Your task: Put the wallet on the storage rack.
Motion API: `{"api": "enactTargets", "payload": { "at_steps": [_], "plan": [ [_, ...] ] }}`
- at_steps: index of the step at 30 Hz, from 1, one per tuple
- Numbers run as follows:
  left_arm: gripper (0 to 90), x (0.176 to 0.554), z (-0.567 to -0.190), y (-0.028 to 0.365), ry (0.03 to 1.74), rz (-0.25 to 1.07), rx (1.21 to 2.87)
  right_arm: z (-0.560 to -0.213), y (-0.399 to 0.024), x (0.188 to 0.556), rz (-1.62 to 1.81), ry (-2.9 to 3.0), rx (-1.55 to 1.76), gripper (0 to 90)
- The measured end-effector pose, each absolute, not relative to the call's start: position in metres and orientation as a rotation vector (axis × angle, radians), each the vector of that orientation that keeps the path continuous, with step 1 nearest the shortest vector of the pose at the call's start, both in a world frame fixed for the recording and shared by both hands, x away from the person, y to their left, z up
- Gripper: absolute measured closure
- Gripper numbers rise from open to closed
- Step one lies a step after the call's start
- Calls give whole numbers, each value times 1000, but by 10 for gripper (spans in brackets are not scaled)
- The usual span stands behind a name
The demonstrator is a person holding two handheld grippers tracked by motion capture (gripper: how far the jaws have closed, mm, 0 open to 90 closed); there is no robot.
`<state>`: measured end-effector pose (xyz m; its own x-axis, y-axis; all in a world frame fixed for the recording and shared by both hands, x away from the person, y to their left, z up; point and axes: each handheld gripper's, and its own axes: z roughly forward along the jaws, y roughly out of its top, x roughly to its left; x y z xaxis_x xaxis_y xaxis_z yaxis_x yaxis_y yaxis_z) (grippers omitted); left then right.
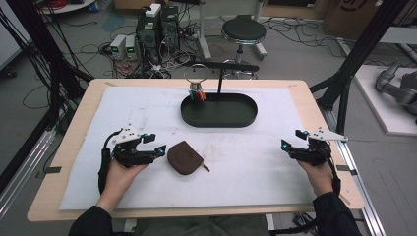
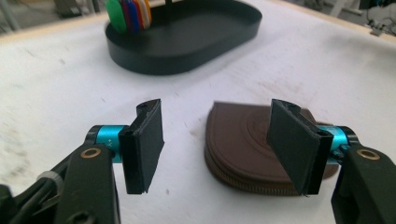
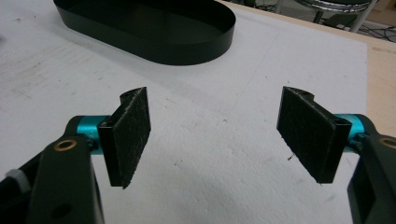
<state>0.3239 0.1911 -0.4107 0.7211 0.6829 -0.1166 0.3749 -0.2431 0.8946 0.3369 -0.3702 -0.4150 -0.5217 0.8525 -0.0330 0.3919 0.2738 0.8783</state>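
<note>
- Left tool (image 1: 151, 143): held in the person's left hand (image 1: 119, 172) at the near-left of the desk; jaws spread wide, nothing gripped. In the left gripper view the left tool (image 2: 217, 144) is seen with bare mat between the pads.
- Brown zip pouch (image 1: 184, 157): flat on the white mat (image 1: 246, 172), just beside the left tool on its right, not touched as far as can be seen. In the left gripper view the pouch (image 2: 243, 140) is partly hidden behind the right-hand pad; zipper edge seen along its near side.
- Right tool (image 1: 292, 139): held in the right hand (image 1: 318, 176) at the near-right of the desk, well apart from the pouch; jaws released, empty. In the right gripper view the right tool (image 3: 215, 135) is seen over bare mat.
- Black oval tray (image 1: 219, 110): at the far centre of the mat, well apart from both tools. An upright post with a crossbar (image 1: 221, 67) rises from it.
- Coloured tags (image 1: 197, 93) on a metal ring (image 1: 196, 74): at the tray's left end; seen as green, red, blue, yellow tabs in the left gripper view (image 2: 128, 14).
- Desk (image 1: 74, 142): light wood edge exposed around the mat.
</note>
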Motion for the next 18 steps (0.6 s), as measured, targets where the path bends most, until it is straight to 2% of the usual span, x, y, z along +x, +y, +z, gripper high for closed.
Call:
{"api": "enactTargets", "payload": {
  "at_steps": [6, 11, 18],
  "plan": [
    [416, 335, -425, 181, 910, 212, 1931, -415, -370, 336, 1189, 2041, 1115, 265],
    [491, 337, -428, 175, 937, 200, 1952, -414, -370, 336, 1188, 2041, 1113, 265],
    [523, 344, -437, 177, 1012, 107, 1935, -414, -370, 336, 1190, 2041, 1109, 266]
  ]
}}
